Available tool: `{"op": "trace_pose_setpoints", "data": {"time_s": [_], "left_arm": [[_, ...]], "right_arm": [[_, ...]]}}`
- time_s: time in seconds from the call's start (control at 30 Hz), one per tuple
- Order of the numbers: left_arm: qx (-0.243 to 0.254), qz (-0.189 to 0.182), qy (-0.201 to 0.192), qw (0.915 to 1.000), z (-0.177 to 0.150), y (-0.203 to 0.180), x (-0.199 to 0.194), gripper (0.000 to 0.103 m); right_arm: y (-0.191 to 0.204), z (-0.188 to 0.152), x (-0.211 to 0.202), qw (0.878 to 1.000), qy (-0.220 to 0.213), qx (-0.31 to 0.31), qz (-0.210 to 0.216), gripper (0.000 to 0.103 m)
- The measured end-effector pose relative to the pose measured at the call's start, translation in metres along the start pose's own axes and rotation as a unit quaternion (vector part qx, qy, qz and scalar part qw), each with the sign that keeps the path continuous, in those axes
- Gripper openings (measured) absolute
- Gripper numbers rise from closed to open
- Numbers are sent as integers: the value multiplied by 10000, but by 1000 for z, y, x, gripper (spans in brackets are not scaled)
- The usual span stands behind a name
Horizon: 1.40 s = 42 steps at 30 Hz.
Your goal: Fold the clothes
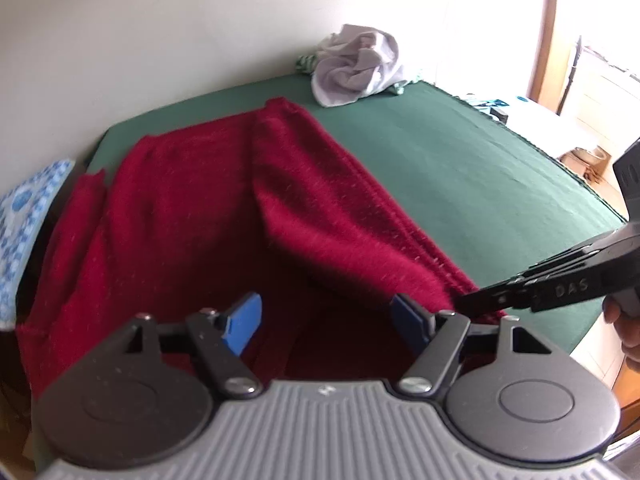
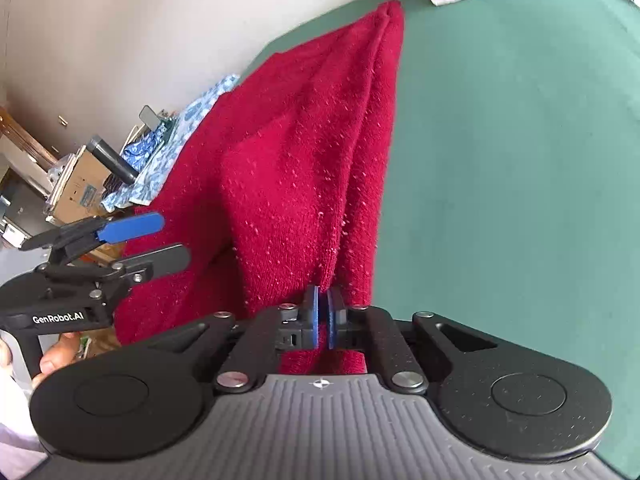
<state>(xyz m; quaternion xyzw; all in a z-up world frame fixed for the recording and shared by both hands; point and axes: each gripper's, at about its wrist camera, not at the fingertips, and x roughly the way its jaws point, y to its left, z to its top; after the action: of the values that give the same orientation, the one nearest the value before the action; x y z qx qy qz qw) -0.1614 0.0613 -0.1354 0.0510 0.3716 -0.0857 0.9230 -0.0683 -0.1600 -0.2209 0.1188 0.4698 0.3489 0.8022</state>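
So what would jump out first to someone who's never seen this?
The big red knitted garment, lifted off the green bed cover at its near edge. The right hand-held gripper is shut on that edge, while the left hand-held gripper stands open beside it. A crumpled white garment lies at the far side.

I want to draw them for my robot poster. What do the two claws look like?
Both look alike. The left claw has black metal link arms, round black discs on a ribbed grey body, and blue pads on its fingers. The right claw matches it. Seen from the side, one reads "GenRobot.AI" in white letters, the other "DAS". No cables show.
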Motion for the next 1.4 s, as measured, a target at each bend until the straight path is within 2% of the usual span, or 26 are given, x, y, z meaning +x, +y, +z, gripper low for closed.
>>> {"op": "trace_pose_setpoints", "data": {"time_s": [0.03,0.07,0.17,0.2,0.27,0.3,0.33,0.37,0.47,0.57,0.63,0.7,0.73,0.77,0.83,0.87,0.97,1.03,1.1,1.13,1.2,1.27,1.37,1.4], "left_arm": [[62,-63,-68,9999,5,-3,1,75],[125,-127,-136,9997,10,-5,1,75],[326,-241,-239,9989,24,-13,15,73],[412,-213,-181,9988,27,-16,25,70],[524,-180,31,9985,28,-17,49,52],[539,-163,186,9982,25,-16,62,48],[549,-135,276,9980,22,-15,72,44],[548,-86,254,9981,17,-14,78,48],[516,-43,87,9986,6,-13,80,50],[491,0,147,9987,7,-13,73,50],[400,7,113,9991,5,-9,60,50],[333,139,104,9993,-4,-5,45,59],[276,230,105,9993,-11,-2,37,63],[177,284,107,9994,-19,1,27,63],[-111,338,167,9992,-36,15,7,64],[-248,385,217,9987,-44,23,-2,66],[-497,611,392,9961,-67,52,-24,67],[-561,716,439,9949,-80,72,-37,68],[-594,817,449,9939,-90,93,-50,72],[-628,880,413,9933,-96,105,-58,75],[-746,1009,315,9916,-109,129,-75,81],[-993,1022,318,9893,-121,154,-80,84],[-1347,818,350,9869,-131,182,-79,84],[-1451,713,342,9862,-134,190,-78,84]], "right_arm": [[3,1,-3,10000,-19,-28,-54,17],[6,0,-9,9999,-85,-94,-113,21],[16,0,-30,9982,-332,-414,-294,22],[18,-2,-34,9978,-347,-550,-131,20],[24,-4,-42,9958,-371,-818,194,15],[25,-9,-37,9955,-255,-836,352,15],[26,-14,-32,9957,-110,-860,312,13],[26,-20,-26,9957,33,-882,272,12],[21,-28,-20,9970,187,-739,105,10],[17,-35,-14,9976,337,-602,-63,12],[25,-28,-19,9955,208,-901,-215,16],[28,-16,-22,9924,-69,-1159,-417,18],[25,-9,-21,9919,-195,-1124,-552,25],[24,1,-20,9918,-328,-1016,-706,29],[24,21,-8,9918,-595,-677,-911,33],[25,33,1,9927,-622,-433,-935,34],[40,71,28,9977,-458,-52,-501,36],[74,108,58,9986,-339,-220,-335,42],[113,144,94,9982,-226,-478,-268,43],[137,159,113,9977,-212,-584,-287,48],[179,185,164,9961,-52,-792,-396,53],[221,203,217,9933,81,-1026,-534,53],[267,218,296,9906,235,-1123,-748,53],[279,221,317,9888,269,-1107,-963,53]]}}
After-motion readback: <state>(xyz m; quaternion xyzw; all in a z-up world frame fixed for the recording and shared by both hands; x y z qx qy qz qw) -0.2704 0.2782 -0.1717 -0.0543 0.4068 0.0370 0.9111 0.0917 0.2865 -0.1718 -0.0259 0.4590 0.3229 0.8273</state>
